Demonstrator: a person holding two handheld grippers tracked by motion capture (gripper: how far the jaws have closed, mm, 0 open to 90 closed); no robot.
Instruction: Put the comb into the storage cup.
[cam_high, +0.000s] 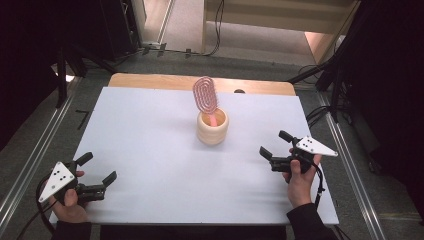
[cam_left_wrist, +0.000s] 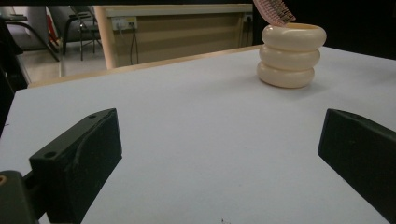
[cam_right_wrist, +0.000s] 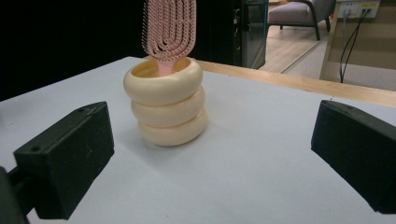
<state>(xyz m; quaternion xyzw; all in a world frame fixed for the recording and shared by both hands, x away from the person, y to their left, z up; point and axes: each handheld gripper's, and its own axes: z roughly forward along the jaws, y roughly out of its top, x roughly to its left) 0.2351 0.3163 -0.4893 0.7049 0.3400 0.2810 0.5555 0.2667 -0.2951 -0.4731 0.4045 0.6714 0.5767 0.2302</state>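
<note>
Pink plastic hairbrush (cam_high: 205, 94) stands upright in a cream ribbed holder of three stacked rings (cam_high: 212, 128), at the upper middle of the white bench (cam_high: 150, 145). Its handle is hidden inside the holder. Left hand-held gripper (cam_high: 98, 174), lower left, and right hand-held gripper (cam_high: 274, 143), right of centre, both have jaws apart, holding nothing.

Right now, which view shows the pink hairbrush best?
Right gripper view: the hairbrush stands close, bristles and neck visible inside the cream holder. The high view shows it whole but small; the left gripper view catches just a corner of its head.
</note>
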